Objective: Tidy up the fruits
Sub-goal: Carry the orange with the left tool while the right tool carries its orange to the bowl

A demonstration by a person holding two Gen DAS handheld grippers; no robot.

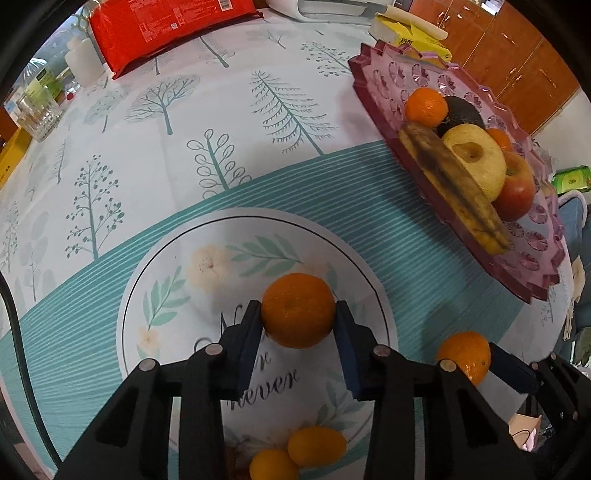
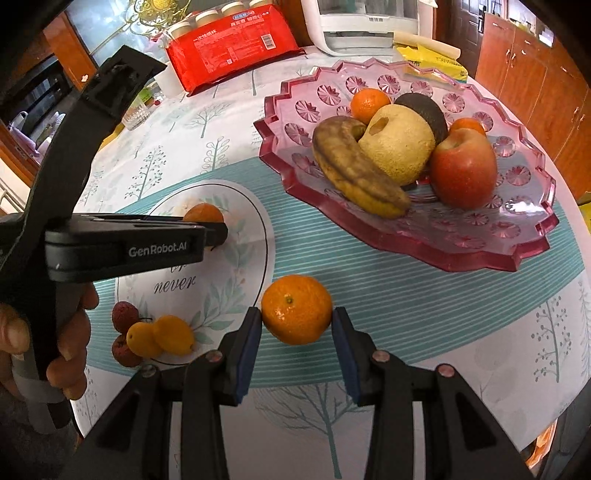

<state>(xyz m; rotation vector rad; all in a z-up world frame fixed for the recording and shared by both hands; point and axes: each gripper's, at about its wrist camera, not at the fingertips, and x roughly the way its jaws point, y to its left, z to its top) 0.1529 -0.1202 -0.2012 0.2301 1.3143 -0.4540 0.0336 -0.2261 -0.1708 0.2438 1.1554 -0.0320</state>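
1. You are working over a tablecloth [image 2: 461,354] printed with trees and a teal striped band; wooden cabinets [image 2: 535,85] are lining the room at the right.
2. Far left, a glass [image 1: 38,114] and a white bottle [image 1: 83,59] are standing at the cloth's edge, with a red packet [image 2: 232,44] lying beyond them and a white appliance [image 2: 369,26] behind it.
3. Your left hand [image 2: 55,350] is gripping the left gripper [image 1: 298,321], whose jaws are clamped on an orange [image 1: 298,310] above the printed circle [image 1: 166,258].
4. In the right wrist view, two lychees [image 2: 123,332] and two kumquats [image 2: 162,336] are lying touching at the circle's near edge, below your left gripper.
5. Your right gripper [image 2: 297,317] is sitting just right of the circle, over the teal band, with its pads [image 2: 253,332] pressing both sides of a second orange [image 2: 297,308].
6. Between this orange and the far table edge, the pink tray [image 2: 480,254] is resting on the cloth.
7. The tray is holding a browned banana [image 2: 354,170], a pale apple [image 2: 399,147], a dark fruit [image 2: 424,109], a red apple [image 2: 463,170] and two small oranges [image 2: 369,103], all piled together.
8. A yellow box [image 2: 432,62] is lying behind the tray.
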